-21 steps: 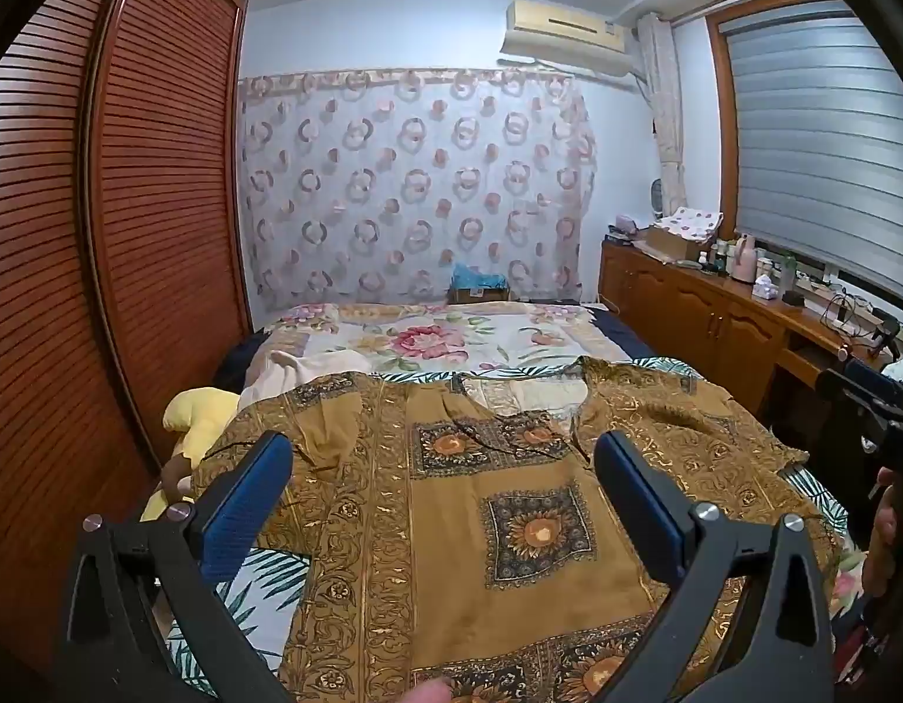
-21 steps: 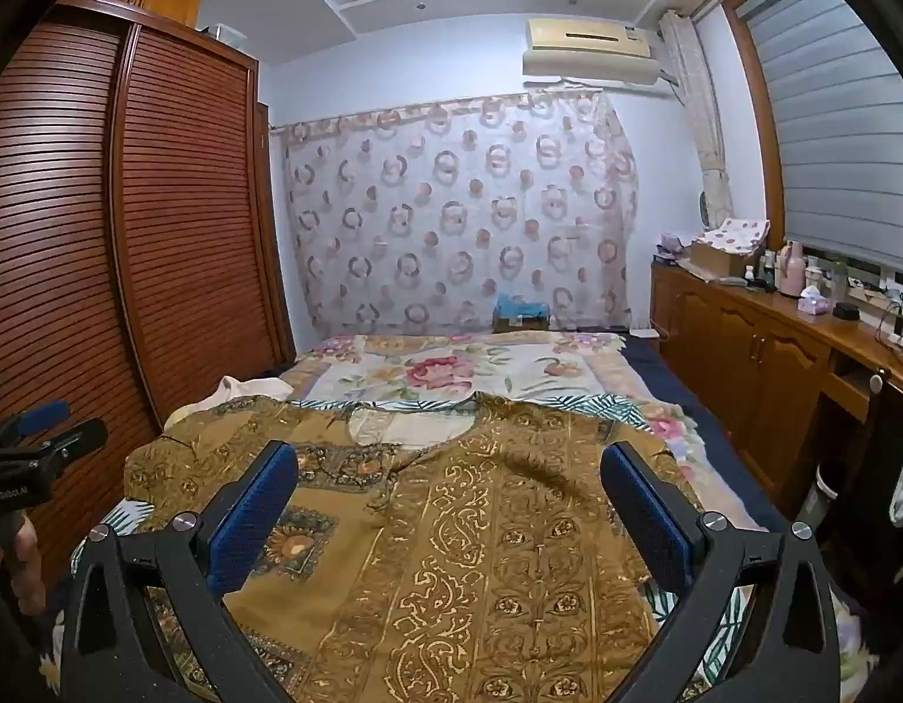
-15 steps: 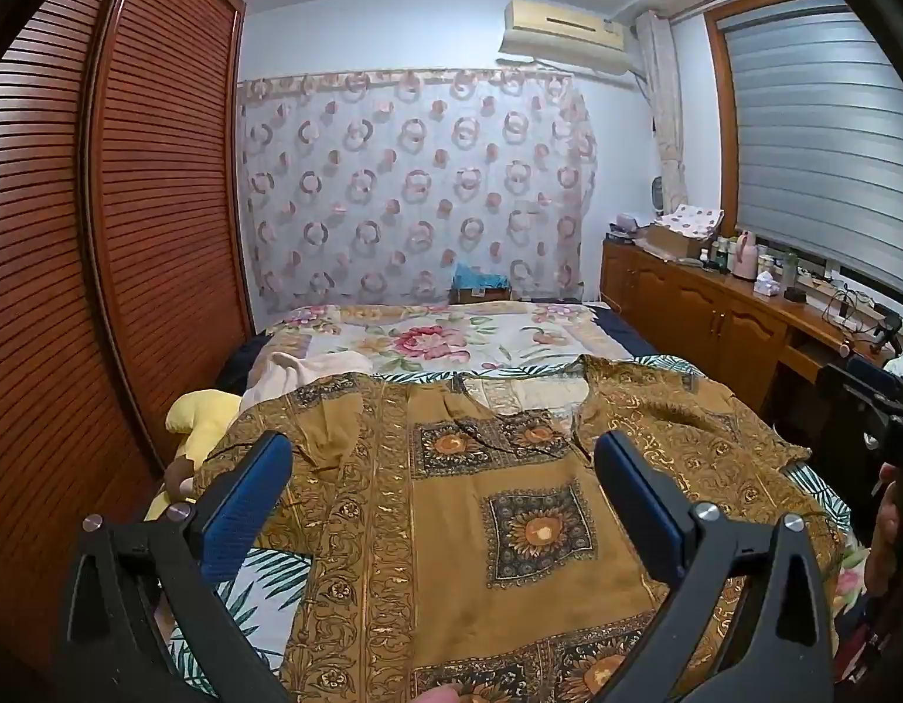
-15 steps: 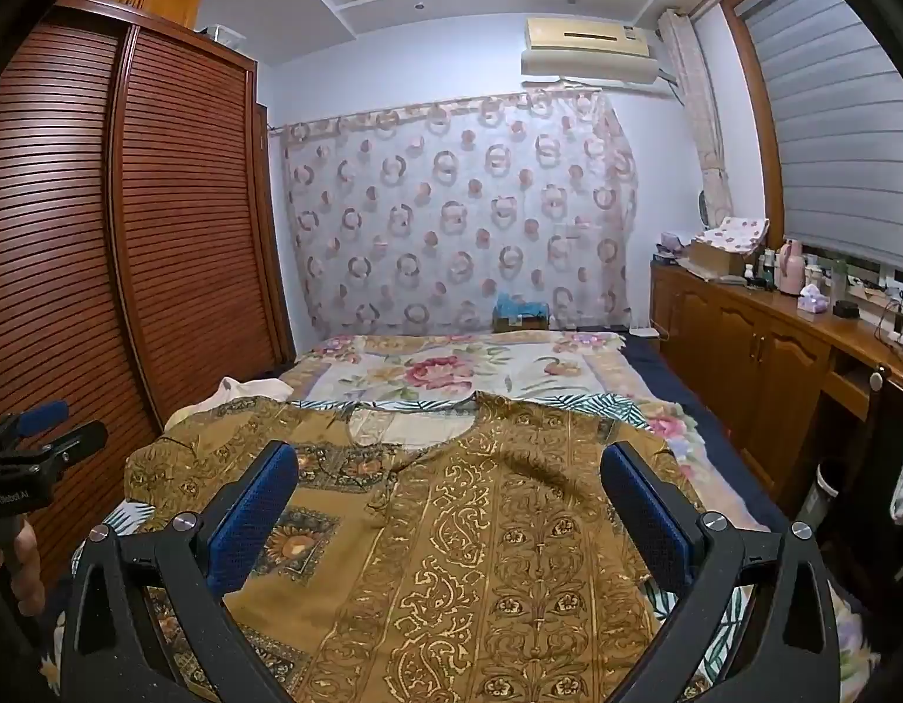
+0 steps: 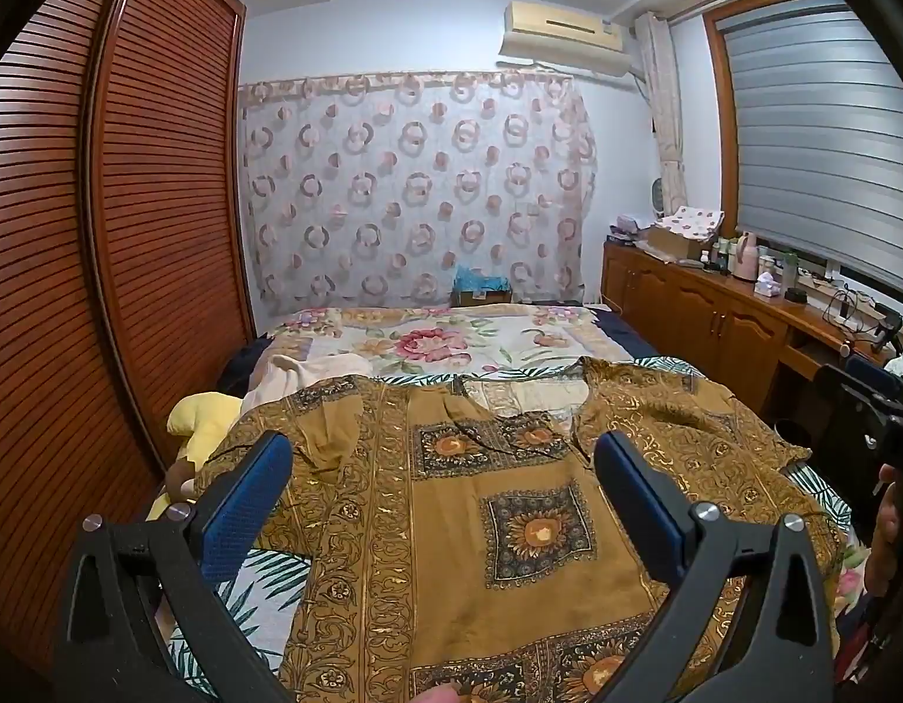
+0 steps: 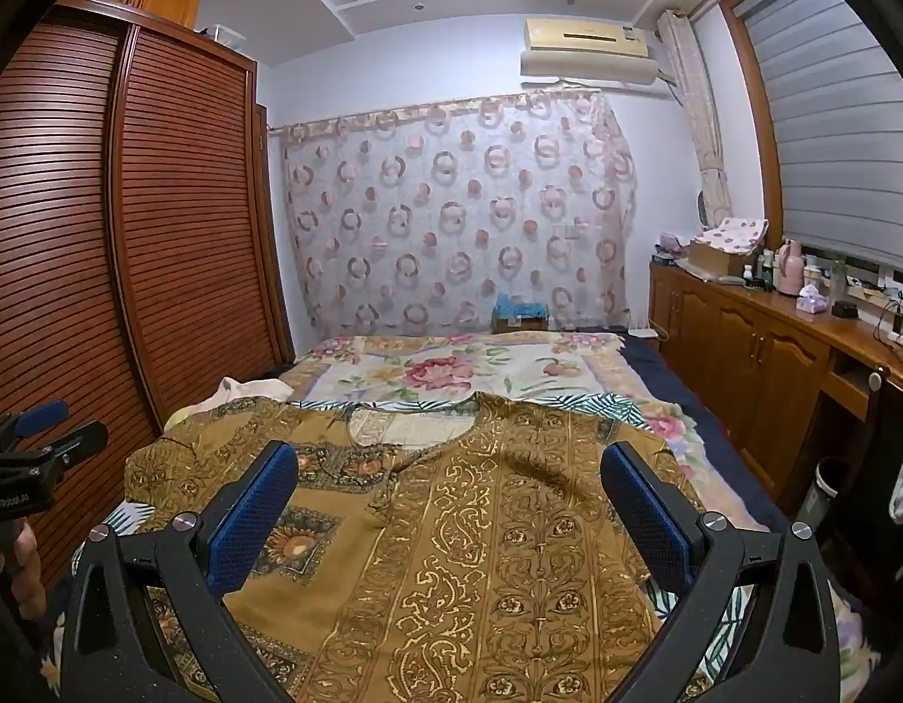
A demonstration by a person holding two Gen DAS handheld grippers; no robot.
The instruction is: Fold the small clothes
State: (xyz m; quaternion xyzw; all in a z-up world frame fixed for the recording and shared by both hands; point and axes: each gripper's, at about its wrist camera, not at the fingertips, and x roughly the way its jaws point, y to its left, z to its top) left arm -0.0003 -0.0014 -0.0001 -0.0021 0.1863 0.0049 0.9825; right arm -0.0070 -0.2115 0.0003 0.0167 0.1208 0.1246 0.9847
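Note:
A brown and gold patterned shirt (image 5: 451, 527) (image 6: 480, 527) lies spread flat on the bed, collar toward the far end, sleeves out to both sides. My left gripper (image 5: 445, 457) hovers above its left half, jaws wide open with nothing between the blue pads. My right gripper (image 6: 451, 463) hovers over the right half, also wide open and empty. Each gripper shows at the edge of the other's view, held in a hand: the right one (image 5: 867, 410) at the right, the left one (image 6: 35, 445) at the left.
The bed (image 6: 451, 369) has a floral cover. A slatted wooden wardrobe (image 5: 99, 269) runs along the left. A wooden cabinet (image 6: 762, 345) with bottles and boxes lines the right wall. A yellow soft toy (image 5: 202, 416) and a pale cloth (image 5: 310, 369) lie at the bed's left edge.

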